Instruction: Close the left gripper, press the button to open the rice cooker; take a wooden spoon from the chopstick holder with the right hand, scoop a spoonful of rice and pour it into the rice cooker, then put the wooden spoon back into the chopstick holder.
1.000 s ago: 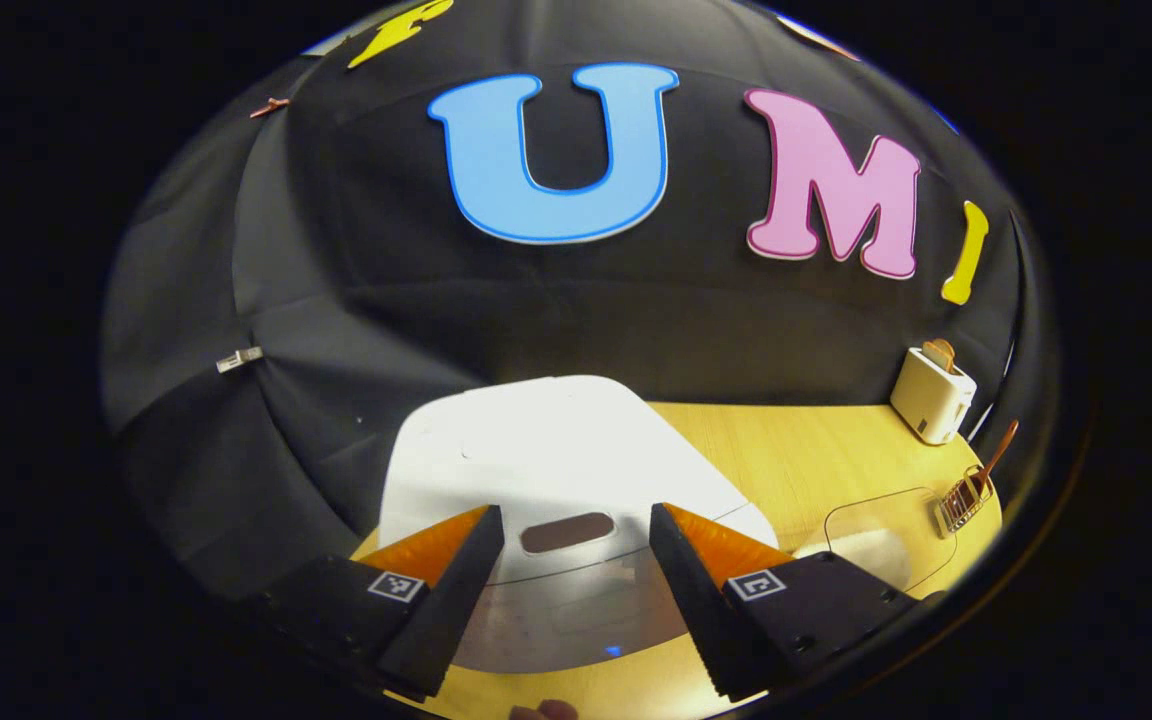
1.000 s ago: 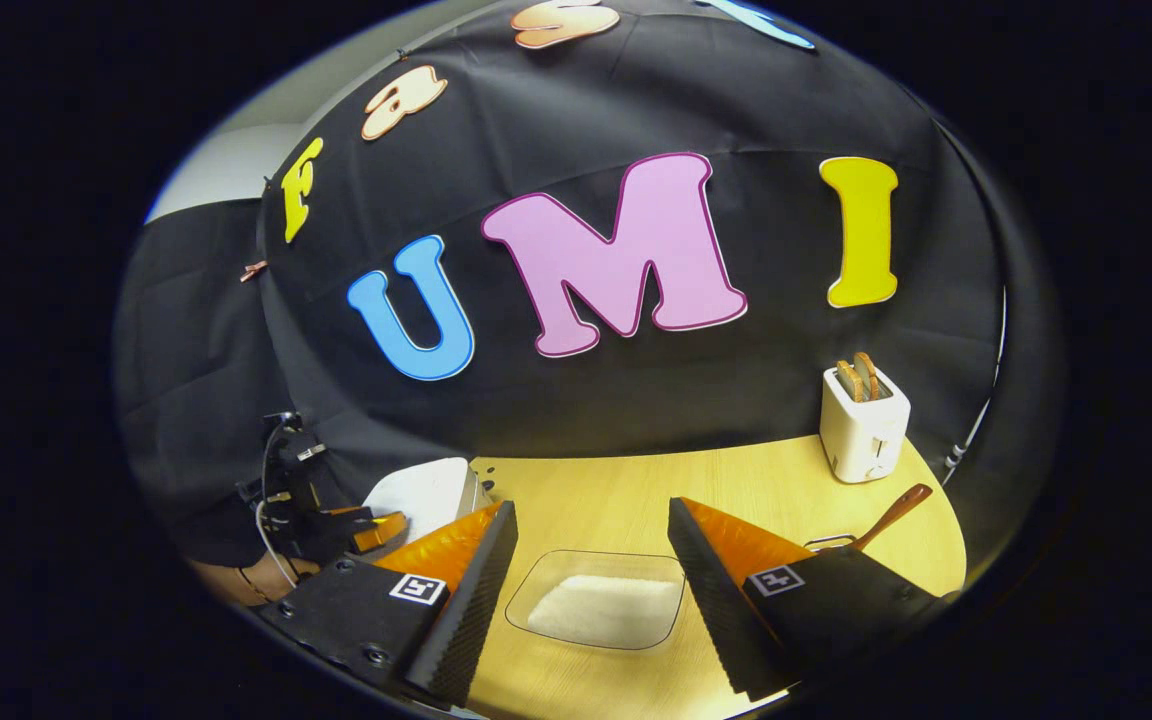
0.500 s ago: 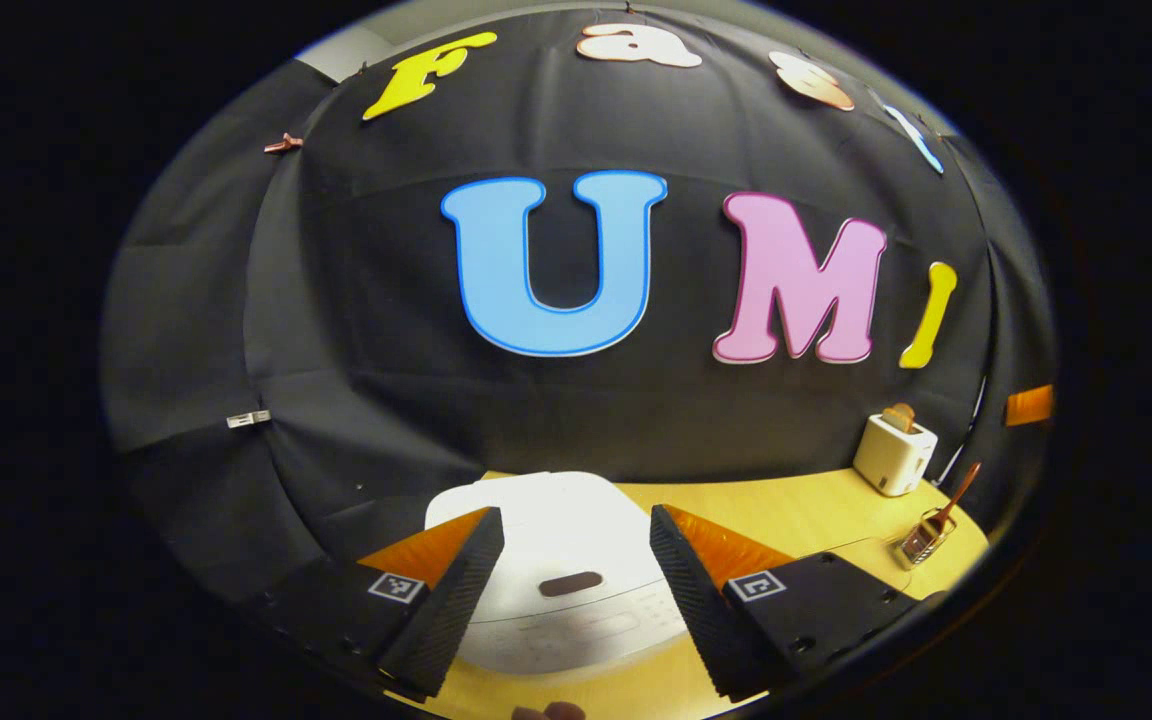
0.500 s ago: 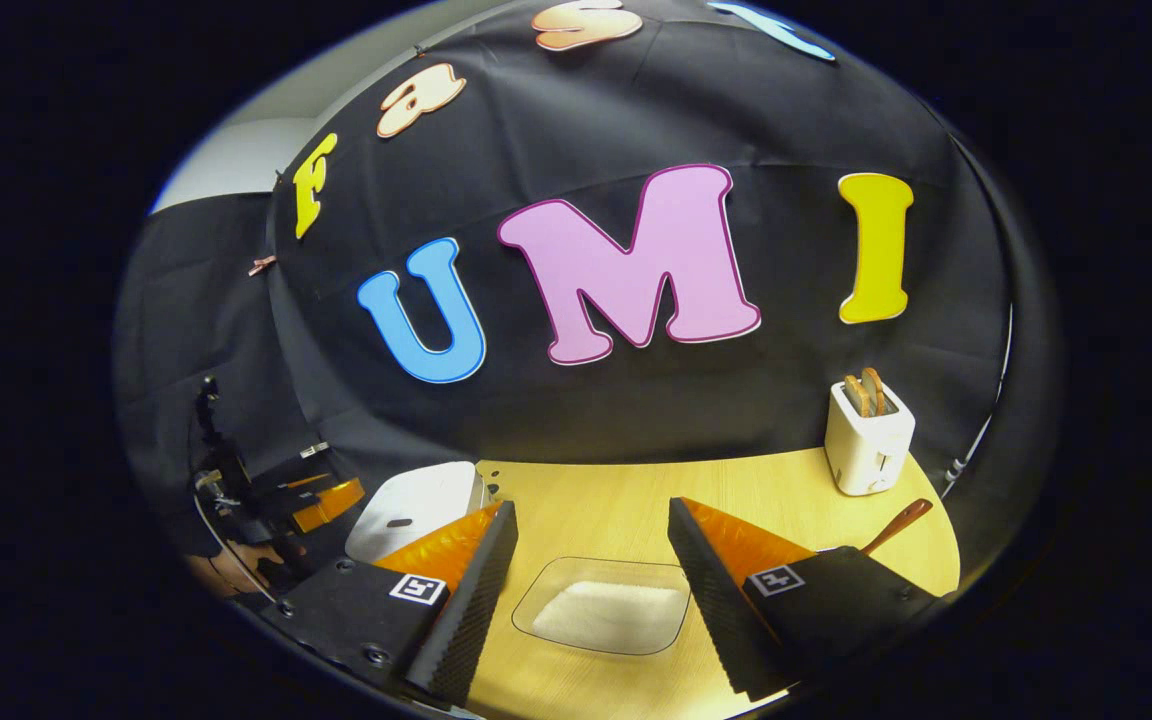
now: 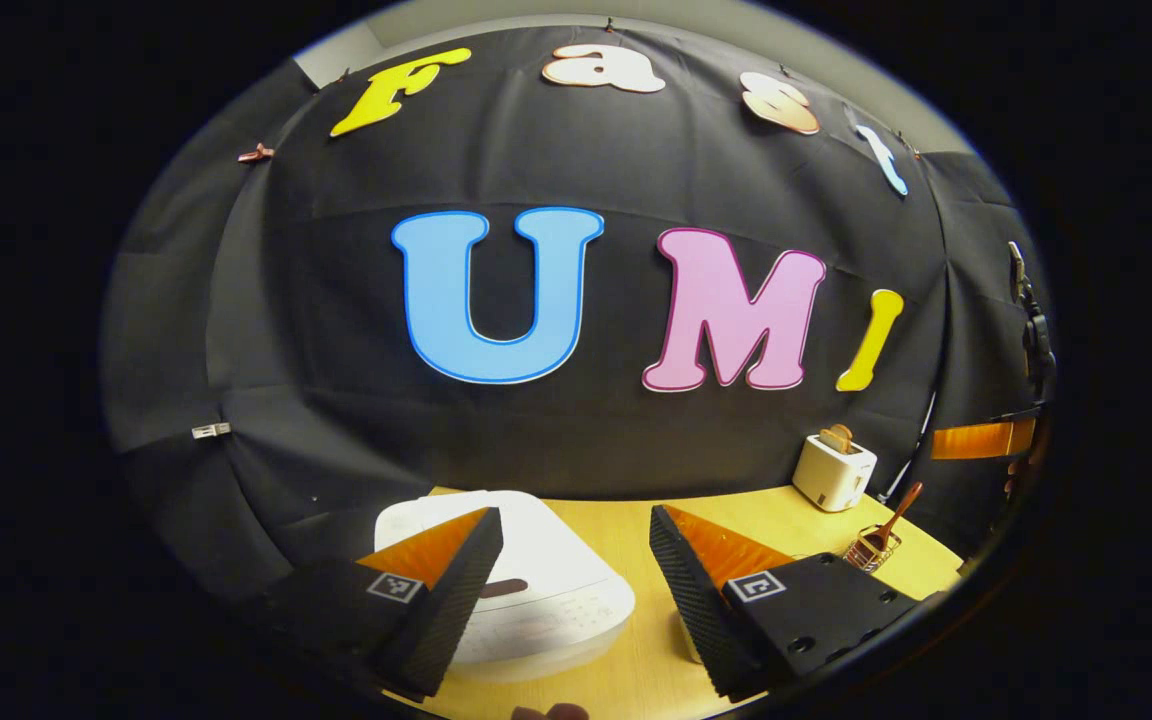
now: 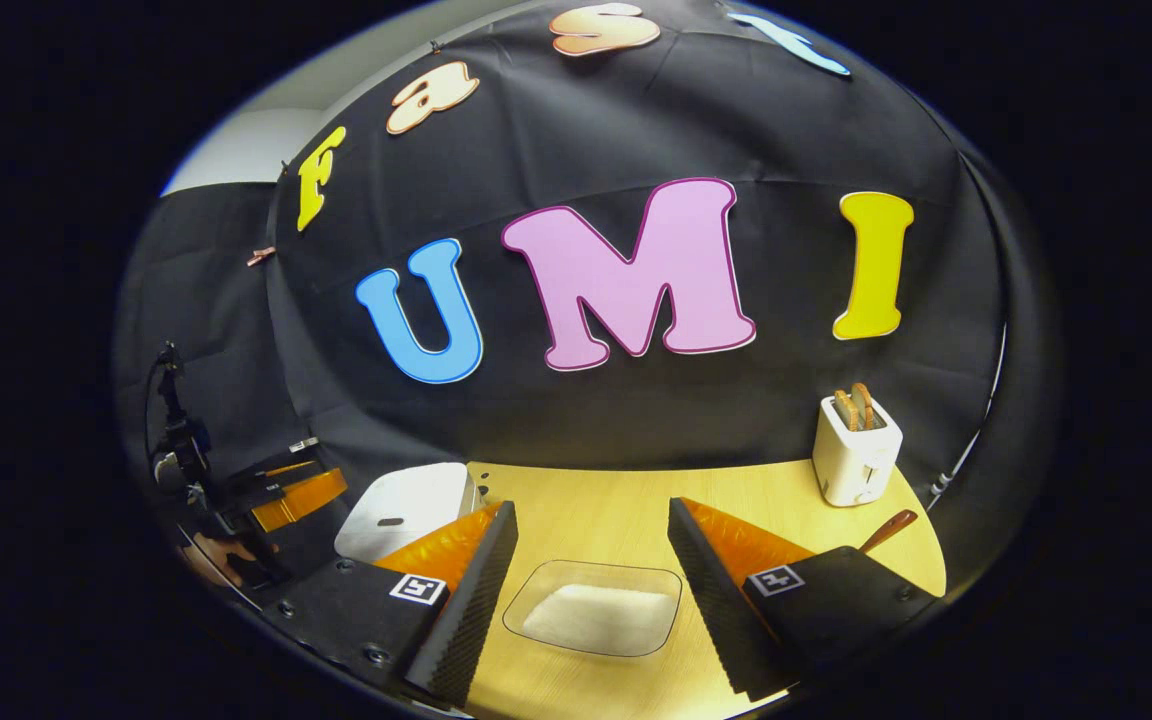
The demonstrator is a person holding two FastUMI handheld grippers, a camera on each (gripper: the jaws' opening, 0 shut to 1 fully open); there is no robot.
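1. Black cloth is hung behind a wooden table (image 6: 586, 500), on which the white rice cooker (image 5: 546, 585), a clear tray of rice (image 6: 596, 615), a white toaster (image 6: 856, 450) and the chopstick holder (image 5: 871, 550) are set.
2. From the left gripper view, the chopstick holder is seen whole at the table's right end, with the wooden spoon (image 5: 898, 510) stood in it, handle up.
3. From the right gripper view, the tray of rice is seen complete, and the lid of the rice cooker is seen down.
4. The left gripper (image 5: 576, 590) is held with fingers wide apart, nothing between them; the rice cooker lies low behind its left finger, offset left of the gap.
5. The right gripper (image 6: 591, 590) is likewise spread and empty; the tray lies between its fingers on the table, while the spoon handle is seen just past its right finger.
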